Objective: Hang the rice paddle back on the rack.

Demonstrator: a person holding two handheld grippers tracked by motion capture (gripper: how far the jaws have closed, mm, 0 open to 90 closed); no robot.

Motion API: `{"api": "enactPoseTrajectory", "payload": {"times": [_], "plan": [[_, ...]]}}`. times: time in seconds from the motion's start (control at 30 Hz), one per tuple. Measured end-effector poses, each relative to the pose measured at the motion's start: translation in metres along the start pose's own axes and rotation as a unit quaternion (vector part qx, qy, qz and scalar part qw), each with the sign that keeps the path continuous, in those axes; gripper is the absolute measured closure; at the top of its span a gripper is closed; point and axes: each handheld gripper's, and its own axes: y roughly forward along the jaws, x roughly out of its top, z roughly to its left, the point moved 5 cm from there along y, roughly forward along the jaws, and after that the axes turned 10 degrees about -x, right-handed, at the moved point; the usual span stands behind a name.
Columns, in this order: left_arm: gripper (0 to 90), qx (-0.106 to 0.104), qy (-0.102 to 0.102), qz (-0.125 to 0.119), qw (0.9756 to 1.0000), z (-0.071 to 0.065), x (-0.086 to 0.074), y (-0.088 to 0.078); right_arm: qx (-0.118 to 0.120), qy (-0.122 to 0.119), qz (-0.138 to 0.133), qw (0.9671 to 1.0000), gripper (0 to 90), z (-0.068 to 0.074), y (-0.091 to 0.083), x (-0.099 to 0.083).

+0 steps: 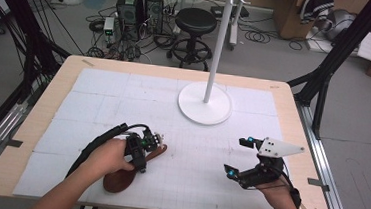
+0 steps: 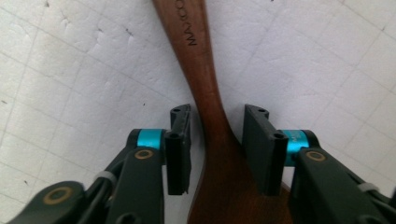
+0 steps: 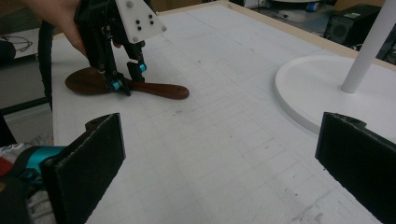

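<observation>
A dark brown wooden spoon [image 1: 119, 179] lies flat on the white gridded mat at the front left, its handle pointing right and away. My left gripper [image 1: 145, 154] points down over the handle. In the left gripper view the spoon [image 2: 196, 51] runs between the jaws of the left gripper [image 2: 218, 114], with a narrow gap showing on each side, so the pads do not press on it. My right gripper [image 1: 236, 156] rests at the front right, wide open with nothing between its jaws [image 3: 224, 140]. From there the spoon [image 3: 159, 89] and the left gripper [image 3: 127, 77] show across the mat.
A white stand with a round base [image 1: 205, 103] and a tall pole [image 1: 218, 47] rises at the back middle of the table; its base [image 3: 308, 88] lies close ahead of the right gripper. The wooden table edge [image 1: 300, 123] frames the mat. A black stool [image 1: 196, 22] stands beyond.
</observation>
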Motion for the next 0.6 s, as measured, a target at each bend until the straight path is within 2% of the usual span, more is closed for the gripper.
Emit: {"api": "enactPoseTrajectory", "payload": {"times": [0.6], "plan": [[73.9,0.000,0.031,0.003,0.9995,-0.0049,0.0003,0.0003,0.001,0.001,0.000,1.0000,0.5,0.0002,-0.0005,0.0001]]}}
